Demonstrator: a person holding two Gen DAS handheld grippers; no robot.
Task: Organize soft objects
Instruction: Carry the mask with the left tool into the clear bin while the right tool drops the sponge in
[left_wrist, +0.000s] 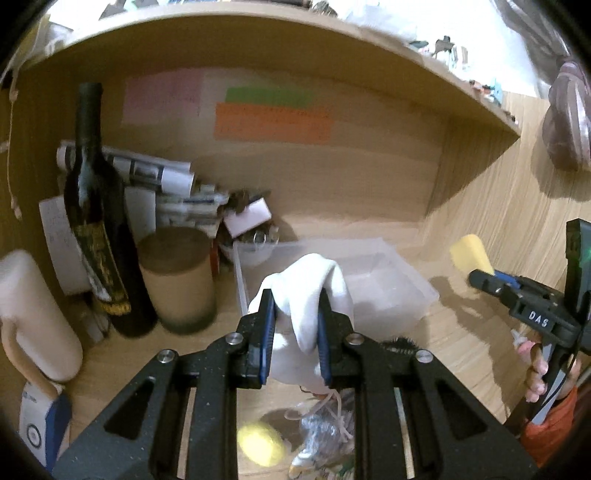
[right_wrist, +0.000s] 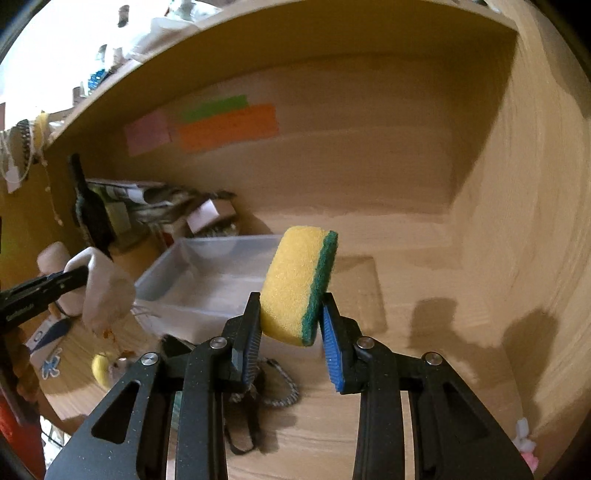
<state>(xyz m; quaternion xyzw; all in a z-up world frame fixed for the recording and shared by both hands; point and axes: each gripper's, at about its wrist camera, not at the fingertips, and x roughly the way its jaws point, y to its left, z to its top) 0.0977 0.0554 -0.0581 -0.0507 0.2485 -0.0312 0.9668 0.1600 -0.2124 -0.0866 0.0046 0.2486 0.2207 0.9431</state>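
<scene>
Left tool clamped on a white sock, held in the air at the near edge of the clear plastic bin. Right tool pinching a yellow sponge with green scrub side at its lower end, held upright, in the air just right of the bin. Second yellow sponge lies on the wooden surface below the left tool. Wine bottle stands left of the bin.
</scene>
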